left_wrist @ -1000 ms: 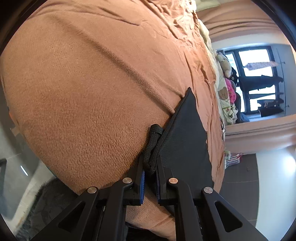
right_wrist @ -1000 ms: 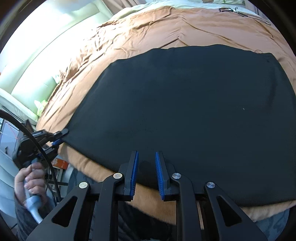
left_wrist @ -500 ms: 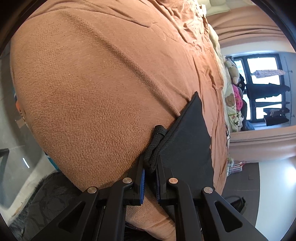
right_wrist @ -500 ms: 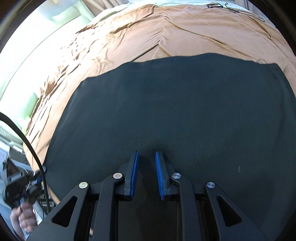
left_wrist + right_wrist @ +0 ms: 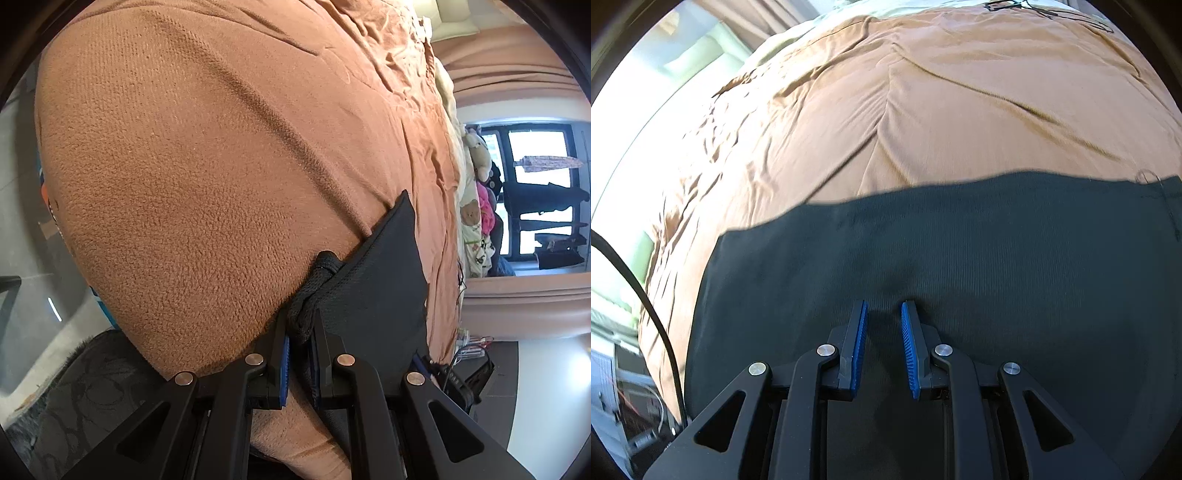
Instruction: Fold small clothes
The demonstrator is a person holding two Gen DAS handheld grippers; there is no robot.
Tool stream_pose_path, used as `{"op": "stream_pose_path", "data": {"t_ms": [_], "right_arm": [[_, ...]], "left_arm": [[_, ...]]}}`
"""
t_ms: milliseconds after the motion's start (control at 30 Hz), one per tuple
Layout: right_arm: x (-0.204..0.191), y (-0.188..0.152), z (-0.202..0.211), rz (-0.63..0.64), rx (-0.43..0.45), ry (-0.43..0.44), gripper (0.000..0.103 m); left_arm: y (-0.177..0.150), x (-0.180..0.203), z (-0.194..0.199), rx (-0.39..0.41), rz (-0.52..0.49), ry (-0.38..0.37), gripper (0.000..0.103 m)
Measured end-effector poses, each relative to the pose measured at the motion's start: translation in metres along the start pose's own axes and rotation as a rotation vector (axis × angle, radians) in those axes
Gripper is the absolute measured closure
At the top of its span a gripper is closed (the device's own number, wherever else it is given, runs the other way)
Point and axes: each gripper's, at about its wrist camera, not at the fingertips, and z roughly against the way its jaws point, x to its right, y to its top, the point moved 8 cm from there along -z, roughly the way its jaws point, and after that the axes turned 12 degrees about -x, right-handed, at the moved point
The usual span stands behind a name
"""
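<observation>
A brown fleece blanket (image 5: 207, 177) covers a bed and fills most of the left wrist view, its wrinkles running toward the upper right, where pale pillows (image 5: 452, 16) lie; at the right edge a dark-framed window (image 5: 535, 192) lets in bright daylight between pinkish curtains (image 5: 517, 77), with soft toys (image 5: 476, 158) heaped beside it. Grey floor tiles (image 5: 22, 206) show at the far left and a dark rug (image 5: 74, 398) at the lower left. In the right wrist view the same blanket (image 5: 960, 110) spans the top of the frame, with strong light washing out the upper left and a black cable (image 5: 646, 306) curving down the left side.
</observation>
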Motion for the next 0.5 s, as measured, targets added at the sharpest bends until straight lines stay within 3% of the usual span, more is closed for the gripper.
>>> {"op": "stream_pose_path", "data": {"t_ms": [367,500], "right_arm": [[0.009,0.04,-0.018,-0.041,0.029,0.019,0.087],[0.002,0.031,-0.009,-0.008,0.016,0.02,0.087]], "left_arm": [[-0.002,0.002,0.001,-0.003,-0.02,-0.006,0.097],[-0.001,0.003,0.003,-0.008,-0.018,-0.019,0.097]]}}
